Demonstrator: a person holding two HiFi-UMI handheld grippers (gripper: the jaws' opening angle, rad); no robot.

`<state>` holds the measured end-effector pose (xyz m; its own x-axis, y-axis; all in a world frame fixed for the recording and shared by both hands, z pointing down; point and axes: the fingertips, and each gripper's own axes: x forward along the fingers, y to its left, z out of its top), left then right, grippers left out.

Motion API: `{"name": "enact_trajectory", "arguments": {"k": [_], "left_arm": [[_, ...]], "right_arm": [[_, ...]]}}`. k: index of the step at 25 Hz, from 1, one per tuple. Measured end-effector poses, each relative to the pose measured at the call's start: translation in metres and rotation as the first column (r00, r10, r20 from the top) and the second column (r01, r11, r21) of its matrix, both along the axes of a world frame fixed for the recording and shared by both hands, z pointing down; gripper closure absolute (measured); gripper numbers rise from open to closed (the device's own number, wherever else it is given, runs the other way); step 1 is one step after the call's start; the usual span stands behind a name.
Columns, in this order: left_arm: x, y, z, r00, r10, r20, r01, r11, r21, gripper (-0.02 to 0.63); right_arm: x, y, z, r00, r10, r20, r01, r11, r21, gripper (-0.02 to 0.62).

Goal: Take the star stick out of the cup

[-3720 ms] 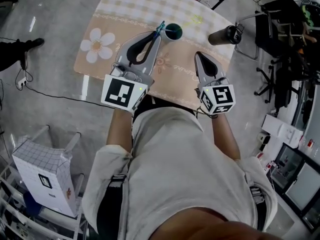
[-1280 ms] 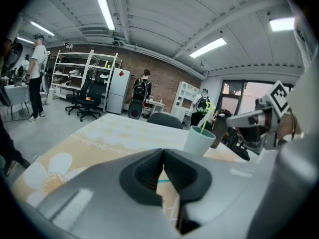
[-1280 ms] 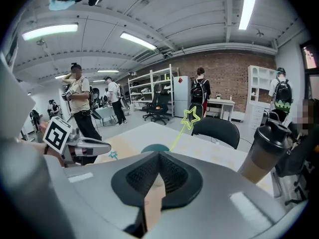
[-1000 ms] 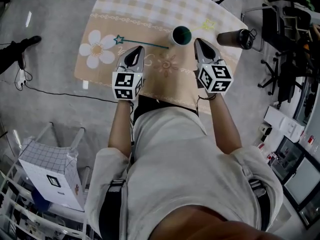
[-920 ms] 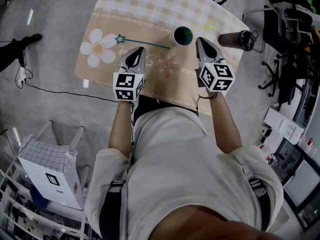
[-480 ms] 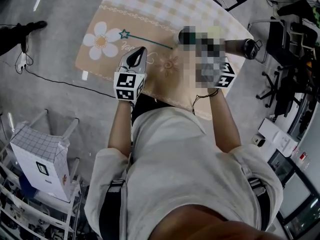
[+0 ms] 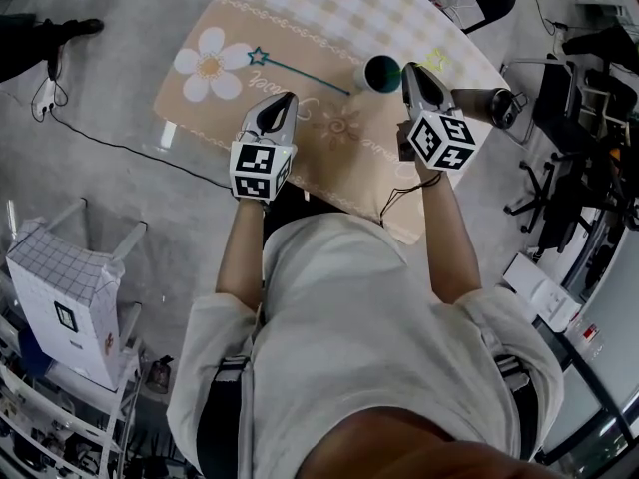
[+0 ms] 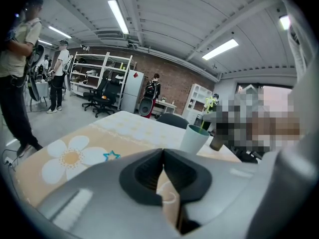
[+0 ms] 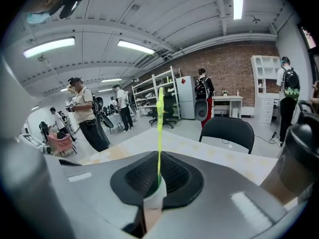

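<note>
From your head camera, you stand at the table point(image 7: 329, 13) with both grippers out over its near side. Your left gripper point(image 7: 283, 100) is over the cloth, near the blue star stick point(image 7: 305, 75) but apart from it. That stick lies flat on the table, its star beside the flower print point(image 7: 211, 64) and its other end close to the cup point(image 7: 382, 72). Your right gripper point(image 7: 409, 71) has its tip just beside the cup's right side. The yellow-green star stick point(image 7: 436, 61) leans out of the cup to the right, and its star shows past that gripper's tip. A dark tumbler point(image 7: 489, 101) is further right, near the table's edge.

In your left gripper view, the jaws are pressed together with nothing between them, and only cloth shows through the gap behind the tips. The cup stands upright beyond them to the right, and the blue star lies on the cloth to the left.

In your right gripper view, the jaws are drawn in to a thin seam with the yellow-green star stick running up through it. The pads lie against it on both sides, as far as this view shows. Its lower end is in the cup, whose pale rim shows in the gap behind the tips. A chair point(image 9: 227, 128) stands beyond the table, and people stand in the room at left
</note>
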<state>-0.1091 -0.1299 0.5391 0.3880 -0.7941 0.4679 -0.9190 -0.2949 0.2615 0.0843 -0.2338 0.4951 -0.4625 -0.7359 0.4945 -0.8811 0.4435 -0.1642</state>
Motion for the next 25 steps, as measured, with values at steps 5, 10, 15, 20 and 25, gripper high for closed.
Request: {"name": "enact_trajectory", "arguments": {"k": [5, 10, 15, 20, 25], "left_arm": [[0.001, 0.002, -0.006, 1.0, -0.005, -0.006, 0.005, 1.0, 0.019, 0.603], [0.002, 0.004, -0.014, 1.0, -0.008, -0.012, 0.008, 0.999, 0.041, 0.603], [0.0, 0.01, -0.019, 1.0, -0.011, -0.027, 0.013, 0.998, 0.057, 0.603], [-0.013, 0.017, -0.025, 0.999, -0.04, -0.036, 0.042, 0.996, 0.073, 0.603], [-0.04, 0.026, -0.022, 0.995, -0.087, -0.039, 0.089, 0.994, 0.063, 0.603]], "right_arm": [[-0.006, 0.005, -0.029, 0.997, -0.046, -0.059, 0.051, 0.995, 0.087, 0.58], [-0.018, 0.011, -0.08, 0.988, -0.093, -0.122, 0.117, 0.971, 0.209, 0.581], [-0.044, 0.026, -0.124, 0.976, -0.155, -0.151, 0.197, 0.927, 0.32, 0.58], [-0.082, 0.047, -0.136, 0.944, -0.238, -0.227, 0.31, 0.876, 0.369, 0.581], [-0.128, 0.065, -0.128, 0.876, -0.329, -0.352, 0.45, 0.818, 0.357, 0.581]]}}
